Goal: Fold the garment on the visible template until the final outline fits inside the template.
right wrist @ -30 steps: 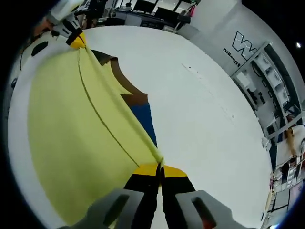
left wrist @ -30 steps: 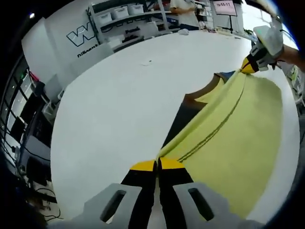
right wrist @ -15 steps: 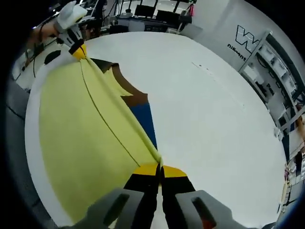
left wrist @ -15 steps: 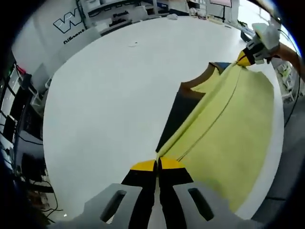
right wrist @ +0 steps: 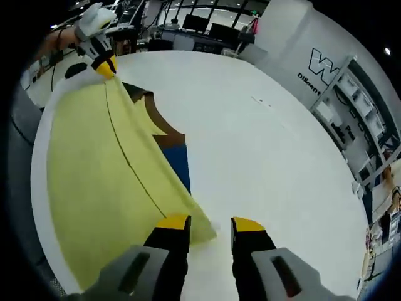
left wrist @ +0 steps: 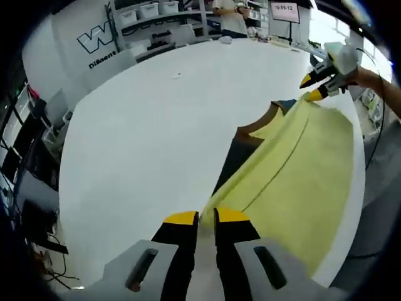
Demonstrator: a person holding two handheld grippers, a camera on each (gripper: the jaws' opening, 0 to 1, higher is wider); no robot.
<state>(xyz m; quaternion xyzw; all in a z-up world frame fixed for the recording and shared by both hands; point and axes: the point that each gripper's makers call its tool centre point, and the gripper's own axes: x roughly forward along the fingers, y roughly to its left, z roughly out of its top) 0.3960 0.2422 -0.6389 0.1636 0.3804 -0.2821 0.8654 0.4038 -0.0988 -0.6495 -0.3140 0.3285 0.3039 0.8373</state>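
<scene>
A yellow garment [left wrist: 301, 169] lies folded on the white table [left wrist: 156, 125], its folded edge running from my left gripper [left wrist: 207, 216] to my right gripper [left wrist: 312, 88]. Dark, brown and blue patches [left wrist: 241, 147] show from under that edge. My left jaws stand slightly apart, and the garment's corner lies just past their tips. In the right gripper view the garment [right wrist: 100, 163] lies to the left of my right gripper [right wrist: 210, 222], whose jaws stand wide apart over bare table. The left gripper [right wrist: 105, 66] sits at the garment's far corner.
The table's near edge [left wrist: 357, 188] runs close along the garment's right side. Shelves with white bins [left wrist: 153, 12] and a person [left wrist: 229, 9] stand beyond the far side. A wall with large lettering [right wrist: 322, 59] lies past the table.
Both grippers were shut on the garment's folded edge and have opened. The edge has dropped onto the table, and the right gripper's corner now lies left of its jaws.
</scene>
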